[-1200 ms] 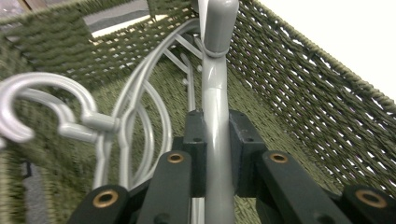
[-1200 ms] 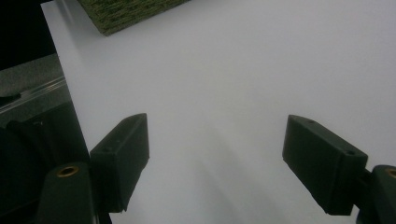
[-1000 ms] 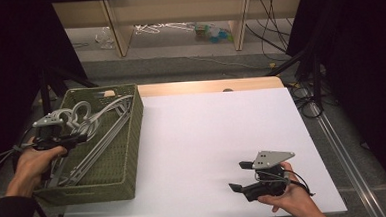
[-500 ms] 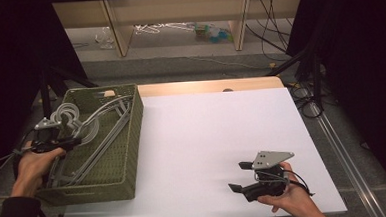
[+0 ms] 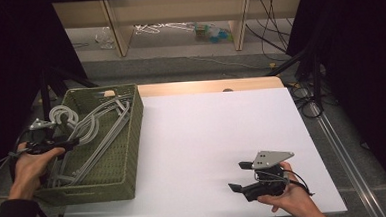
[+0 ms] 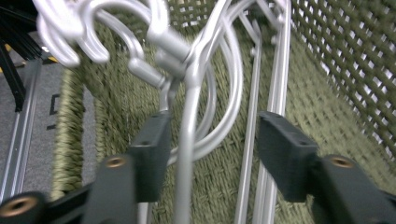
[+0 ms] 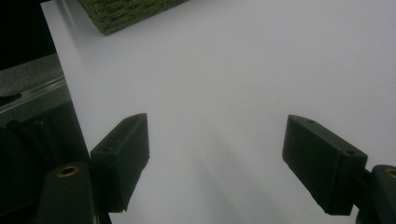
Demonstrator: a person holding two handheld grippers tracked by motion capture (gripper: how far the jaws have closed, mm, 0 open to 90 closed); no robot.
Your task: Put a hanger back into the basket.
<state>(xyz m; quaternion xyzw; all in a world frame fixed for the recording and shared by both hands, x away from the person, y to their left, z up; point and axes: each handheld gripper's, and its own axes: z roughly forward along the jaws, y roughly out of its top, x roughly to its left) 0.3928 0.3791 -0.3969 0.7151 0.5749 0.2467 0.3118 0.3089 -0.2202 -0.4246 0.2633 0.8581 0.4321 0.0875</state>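
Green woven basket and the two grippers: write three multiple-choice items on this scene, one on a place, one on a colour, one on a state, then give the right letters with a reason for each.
1. Where does the basket stand on the white table?
A. at its left edge
B. at its right edge
C. in its middle

2. What colour are the hangers in the basket?
A. red
B. silver-grey
C. black

3. How do the jaws of the right gripper stand?
A. shut on a hanger
B. shut on nothing
C. open, with nothing between them

Key: 1 A, since the high view shows the basket along the table's left side, by the left gripper. 2 B, since the left gripper view shows pale metallic hangers on the green weave. 3 C, since the right gripper view shows the jaws wide apart over bare table.
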